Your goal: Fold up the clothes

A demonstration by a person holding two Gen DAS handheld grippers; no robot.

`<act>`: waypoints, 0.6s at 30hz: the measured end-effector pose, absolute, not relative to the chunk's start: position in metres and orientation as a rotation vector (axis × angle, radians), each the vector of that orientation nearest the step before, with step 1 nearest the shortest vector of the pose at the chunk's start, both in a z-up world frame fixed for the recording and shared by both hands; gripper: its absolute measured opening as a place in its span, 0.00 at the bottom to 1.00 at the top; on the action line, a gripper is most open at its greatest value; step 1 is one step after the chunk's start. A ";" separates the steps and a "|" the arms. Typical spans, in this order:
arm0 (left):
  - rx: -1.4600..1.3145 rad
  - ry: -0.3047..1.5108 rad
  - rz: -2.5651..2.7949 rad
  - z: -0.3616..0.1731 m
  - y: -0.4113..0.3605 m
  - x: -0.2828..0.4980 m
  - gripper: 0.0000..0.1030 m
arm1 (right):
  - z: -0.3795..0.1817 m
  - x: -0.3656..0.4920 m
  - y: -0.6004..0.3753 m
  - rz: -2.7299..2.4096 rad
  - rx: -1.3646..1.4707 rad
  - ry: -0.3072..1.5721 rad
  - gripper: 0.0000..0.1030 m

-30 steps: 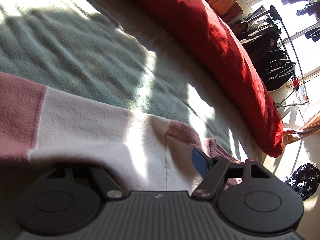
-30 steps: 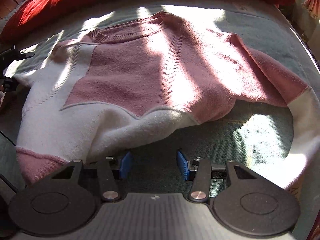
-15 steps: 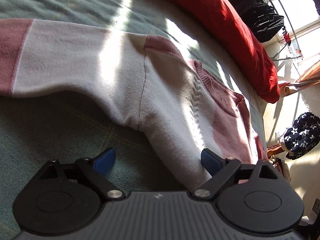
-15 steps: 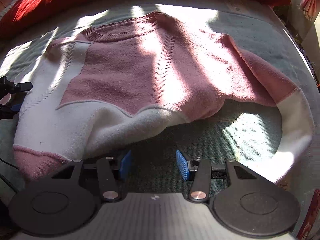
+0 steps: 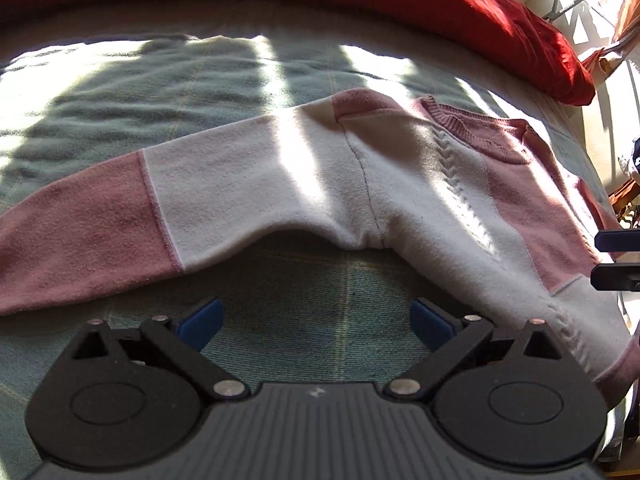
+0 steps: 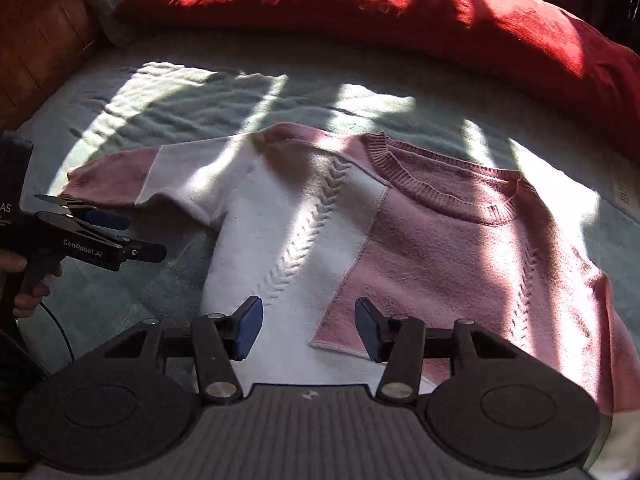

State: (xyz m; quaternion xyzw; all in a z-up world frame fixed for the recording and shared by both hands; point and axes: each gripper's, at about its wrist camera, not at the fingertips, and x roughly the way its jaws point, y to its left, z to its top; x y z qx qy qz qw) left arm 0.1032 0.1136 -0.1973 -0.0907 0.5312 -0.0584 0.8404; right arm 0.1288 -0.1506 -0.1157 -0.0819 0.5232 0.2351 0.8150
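Green bedspread [image 6: 120, 92] with a big red pillow [image 6: 400, 12] along the far edge. The pink and white sweater [image 6: 420, 248] lies flat, face up, sleeve out sideways. Left gripper [image 5: 316, 320] is spread wide over bare blanket, holding nothing. Right gripper [image 6: 309, 326] hangs half-open above the sweater's front, nothing pinched.

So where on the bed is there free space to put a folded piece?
Free: the green blanket between the sweater and the red pillow. A smaller patch lies below the left sleeve. The middle is covered.
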 end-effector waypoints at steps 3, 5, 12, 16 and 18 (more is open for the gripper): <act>-0.185 1.106 -0.110 -0.196 0.128 0.098 0.97 | -0.133 0.130 -0.097 0.563 -0.304 1.140 0.56; -0.191 1.098 -0.099 -0.196 0.139 0.096 0.97 | -0.147 0.128 -0.066 0.572 -0.420 1.149 0.56; -0.253 1.079 -0.101 -0.201 0.171 0.089 0.97 | -0.191 0.123 -0.026 0.493 -0.768 1.152 0.46; -0.280 1.069 -0.115 -0.199 0.185 0.090 0.97 | -0.188 0.139 -0.028 0.494 -0.654 1.217 0.23; -0.285 1.063 -0.115 -0.197 0.191 0.091 0.97 | -0.181 0.153 -0.033 0.500 -0.504 1.267 0.21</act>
